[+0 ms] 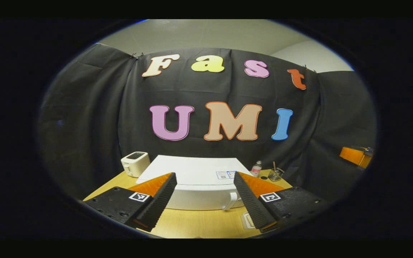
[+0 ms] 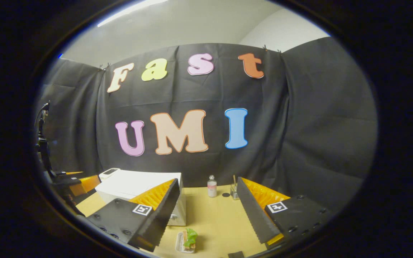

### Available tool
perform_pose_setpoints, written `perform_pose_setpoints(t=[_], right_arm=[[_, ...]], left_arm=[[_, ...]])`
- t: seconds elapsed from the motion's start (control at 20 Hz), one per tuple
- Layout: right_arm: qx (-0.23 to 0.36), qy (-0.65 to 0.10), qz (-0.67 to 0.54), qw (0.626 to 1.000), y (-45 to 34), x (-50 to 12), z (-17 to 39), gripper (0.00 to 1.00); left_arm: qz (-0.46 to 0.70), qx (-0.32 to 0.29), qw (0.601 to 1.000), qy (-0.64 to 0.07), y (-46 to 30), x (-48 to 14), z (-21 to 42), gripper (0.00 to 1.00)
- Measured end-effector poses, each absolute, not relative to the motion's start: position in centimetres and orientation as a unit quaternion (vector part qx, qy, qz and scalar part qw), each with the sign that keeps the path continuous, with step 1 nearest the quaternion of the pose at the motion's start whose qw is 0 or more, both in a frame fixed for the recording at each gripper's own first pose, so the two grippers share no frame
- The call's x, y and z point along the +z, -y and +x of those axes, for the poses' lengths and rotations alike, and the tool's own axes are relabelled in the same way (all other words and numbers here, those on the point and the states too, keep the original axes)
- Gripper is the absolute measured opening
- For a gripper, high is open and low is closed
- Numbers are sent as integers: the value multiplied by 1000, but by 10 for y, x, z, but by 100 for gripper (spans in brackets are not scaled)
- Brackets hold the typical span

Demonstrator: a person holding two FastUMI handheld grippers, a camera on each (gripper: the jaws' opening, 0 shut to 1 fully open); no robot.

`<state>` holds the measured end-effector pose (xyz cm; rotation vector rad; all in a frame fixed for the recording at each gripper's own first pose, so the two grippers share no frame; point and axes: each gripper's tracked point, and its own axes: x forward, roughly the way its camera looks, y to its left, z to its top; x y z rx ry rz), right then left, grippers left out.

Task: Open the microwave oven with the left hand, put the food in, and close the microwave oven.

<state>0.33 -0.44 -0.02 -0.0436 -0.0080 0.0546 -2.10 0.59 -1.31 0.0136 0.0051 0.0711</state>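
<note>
Facing the white microwave oven (image 1: 195,179) from above and in front, the left hand-held gripper (image 1: 205,195) hangs with its jaws spread wide and nothing between them. The oven sits closed on the wooden worktop (image 1: 199,224), and its pale loop handle (image 1: 232,200) stands at the front, toward the right of the door in the left gripper view. That handle looks rigid and smooth, so the likeliest hold is a pinch across the loop, with a steady pull, since a light oven may slide on the worktop if tugged sharply. The right hand-held gripper (image 2: 206,209) is likewise parted and empty, hovering over the worktop to the right of the oven. The food (image 2: 188,239), a small item with a green leaf lying on a little tray, rests on the worktop just before the oven's front corner in the right gripper view; it looks light and soft, so I judge it best lifted by the tray edges rather than squeezed. A white toaster (image 1: 135,163), a small bottle (image 2: 212,186) and a glass (image 2: 234,191) stand further back.
</note>
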Motion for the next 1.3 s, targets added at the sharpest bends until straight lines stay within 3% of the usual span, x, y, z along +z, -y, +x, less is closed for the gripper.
perform_pose_setpoints(t=[0.25, 0.45, 0.5, 0.55, 0.9, 1.3], right_arm=[[38, -7, -26, 999, 3, -14, 4, 94], [40, -26, -17, 999, 2, -35, 3, 94], [43, -36, -11, 998, 1, -43, 2, 100], [47, -44, -6, 998, 0, -49, 0, 94], [43, -82, 23, 995, 16, -77, -3, 94], [24, -91, 14, 995, 40, -87, -1, 91]], left_arm=[[5, 53, 998, -25, -17, -32, -28, 99], [2, 53, 996, -72, -14, -69, -27, 96], [5, 53, 995, -85, -13, -81, -27, 96], [8, 52, 994, -98, -13, -94, -26, 96], [12, 15, 981, -194, 13, -178, -11, 94], [9, -15, 970, -243, 48, -239, 30, 97]])
